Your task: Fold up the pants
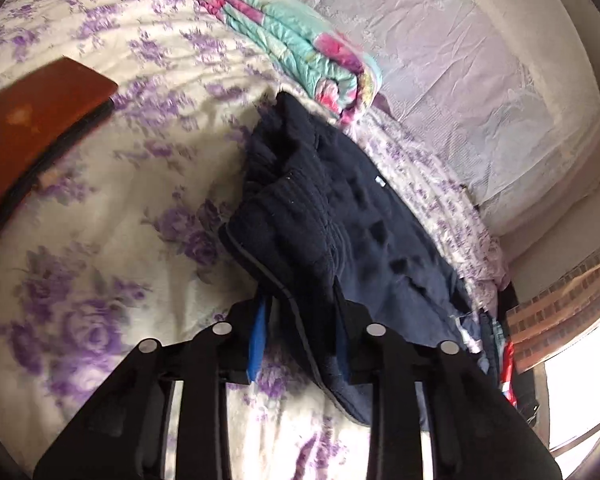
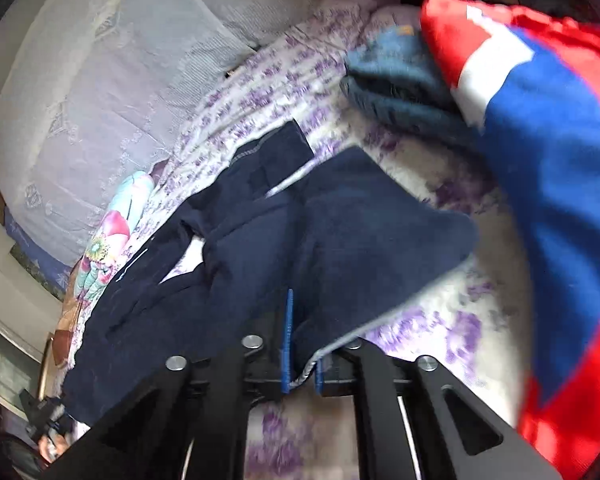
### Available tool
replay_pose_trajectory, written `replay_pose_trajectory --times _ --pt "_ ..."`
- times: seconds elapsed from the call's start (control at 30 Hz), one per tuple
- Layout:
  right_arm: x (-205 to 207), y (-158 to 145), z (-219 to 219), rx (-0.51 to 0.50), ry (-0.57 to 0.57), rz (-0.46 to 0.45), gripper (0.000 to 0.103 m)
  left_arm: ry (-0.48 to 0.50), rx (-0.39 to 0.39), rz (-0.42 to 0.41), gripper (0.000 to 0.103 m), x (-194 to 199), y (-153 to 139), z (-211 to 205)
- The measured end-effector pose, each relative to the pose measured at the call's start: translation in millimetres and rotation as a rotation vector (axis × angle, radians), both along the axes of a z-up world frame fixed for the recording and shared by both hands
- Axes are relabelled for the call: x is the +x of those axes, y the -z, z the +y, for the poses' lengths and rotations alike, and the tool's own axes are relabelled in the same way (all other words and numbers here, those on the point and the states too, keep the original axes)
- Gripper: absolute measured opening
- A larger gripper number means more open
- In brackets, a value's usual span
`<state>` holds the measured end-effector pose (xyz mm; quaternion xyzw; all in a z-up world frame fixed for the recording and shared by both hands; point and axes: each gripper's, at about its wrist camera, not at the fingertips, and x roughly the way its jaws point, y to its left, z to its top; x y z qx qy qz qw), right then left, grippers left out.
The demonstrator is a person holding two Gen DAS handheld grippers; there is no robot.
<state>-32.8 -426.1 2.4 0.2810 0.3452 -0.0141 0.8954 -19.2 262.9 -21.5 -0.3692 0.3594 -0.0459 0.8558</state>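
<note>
Dark navy pants (image 1: 340, 224) lie partly lifted over a bed with a purple-flowered sheet (image 1: 100, 240). My left gripper (image 1: 300, 336) is shut on the ribbed waistband end, its blue pads pinching the cloth. In the right wrist view the pants (image 2: 300, 232) spread from lower left to the centre, with one leg end folded towards me. My right gripper (image 2: 302, 360) is shut on a hem edge of the pants, the blue pads close together around the cloth.
A folded teal and pink quilt (image 1: 300, 44) lies at the back of the bed by a white lace-covered pillow (image 1: 460, 60). A brown board (image 1: 32, 120) is at left. Folded jeans (image 2: 400, 80) and a red, white and blue cloth (image 2: 540, 180) lie at right.
</note>
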Motion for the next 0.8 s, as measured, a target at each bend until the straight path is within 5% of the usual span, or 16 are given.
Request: replay_pose_trajectory --times 0.1,0.17,0.23,0.3,0.37,0.4,0.43,0.5,0.57,0.7,0.8 --pt "-24 -18 5 -0.041 -0.059 -0.015 0.008 -0.01 -0.028 -0.034 0.025 -18 -19 13" --pt "-27 -8 9 -0.08 -0.093 0.056 0.009 -0.006 0.026 -0.033 0.025 -24 -24 12" --pt "-25 15 15 -0.148 -0.099 0.157 0.013 -0.009 0.033 0.03 0.027 -26 -6 14" --pt "-35 15 15 -0.149 -0.101 0.138 0.015 -0.014 -0.02 0.104 0.029 -29 18 22" --pt "-46 2 11 -0.155 -0.084 0.138 0.028 -0.01 -0.043 0.085 0.031 -39 24 27" --pt "-54 -8 8 -0.197 -0.045 0.133 0.042 -0.023 -0.012 0.084 0.031 -46 19 29" --pt "-60 -16 6 -0.25 -0.013 0.127 0.046 -0.04 0.029 0.088 0.042 -51 13 29" --pt "-72 -36 6 -0.372 0.049 0.092 0.047 -0.115 0.154 0.072 0.064 -68 -6 32" --pt "-77 -52 10 -0.454 0.099 0.021 0.048 -0.168 0.26 0.041 0.066 -81 -25 29" --pt "-40 -56 38 -0.413 -0.038 -0.051 0.049 -0.068 0.297 -0.059 0.066 -63 -57 0" --pt "-6 -35 57 -0.366 -0.145 0.014 0.049 0.042 0.316 -0.114 0.072 -27 -71 -35"
